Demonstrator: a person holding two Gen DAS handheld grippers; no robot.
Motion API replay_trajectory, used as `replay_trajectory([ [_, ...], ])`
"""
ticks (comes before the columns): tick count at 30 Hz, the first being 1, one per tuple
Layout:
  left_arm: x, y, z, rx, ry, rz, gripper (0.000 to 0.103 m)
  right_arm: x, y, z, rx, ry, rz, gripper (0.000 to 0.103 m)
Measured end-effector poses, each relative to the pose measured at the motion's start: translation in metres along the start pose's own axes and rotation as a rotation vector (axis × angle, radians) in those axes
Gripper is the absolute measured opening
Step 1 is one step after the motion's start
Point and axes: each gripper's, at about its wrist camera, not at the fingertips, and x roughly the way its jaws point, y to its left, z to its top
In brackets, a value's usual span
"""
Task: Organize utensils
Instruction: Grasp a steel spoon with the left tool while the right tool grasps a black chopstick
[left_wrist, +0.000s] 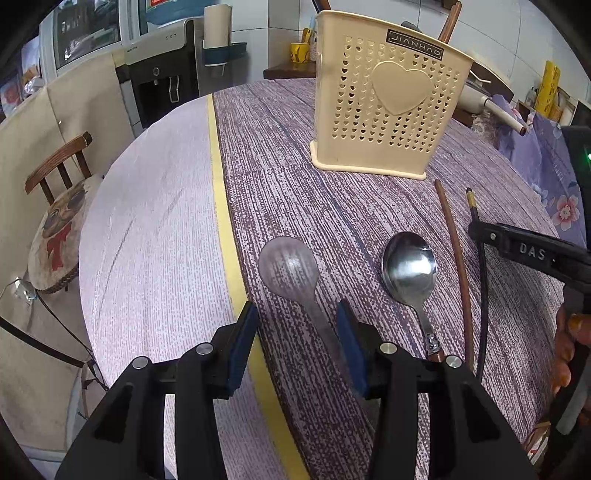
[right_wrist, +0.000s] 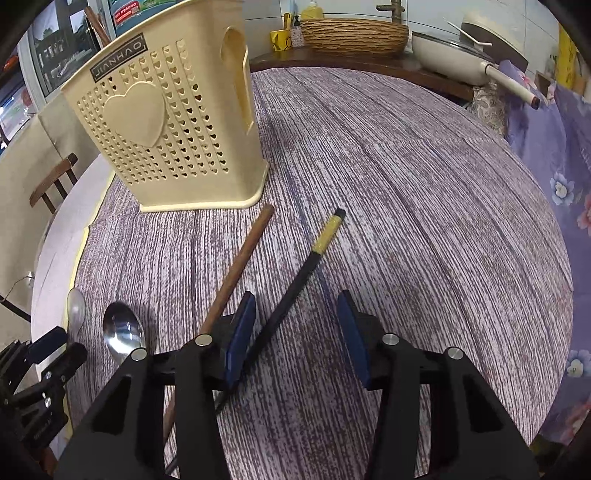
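Note:
A cream perforated utensil holder (left_wrist: 388, 107) stands upright on the purple tablecloth; it also shows in the right wrist view (right_wrist: 173, 129). A translucent plastic spoon (left_wrist: 290, 271) lies flat, its handle running between my open left gripper's (left_wrist: 299, 343) fingers. A metal spoon (left_wrist: 410, 267) lies to its right. A brown chopstick (left_wrist: 456, 258) and a black chopstick with a gold end (right_wrist: 295, 291) lie beside it. My right gripper (right_wrist: 297, 336) is open, and the black chopstick passes between its fingers near the left pad. Both spoons show at the left of the right wrist view (right_wrist: 122, 332).
The round table's edge (left_wrist: 110, 236) curves at the left, with a wooden chair (left_wrist: 59, 173) beyond. A woven basket (right_wrist: 354, 35) and a pan (right_wrist: 454, 55) sit on a shelf behind. Floral fabric (right_wrist: 554, 177) hangs at the right.

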Motion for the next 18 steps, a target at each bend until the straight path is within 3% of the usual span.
replay_trajectory([
  [7, 0.007, -0.004, 0.01, 0.005, 0.004, 0.03, 0.05, 0.016, 0.007, 0.025, 0.007, 0.001, -0.016, 0.025],
  [18, 0.017, -0.022, 0.026, 0.031, 0.017, 0.086, 0.049, 0.019, 0.013, 0.029, -0.014, 0.008, 0.005, 0.019],
])
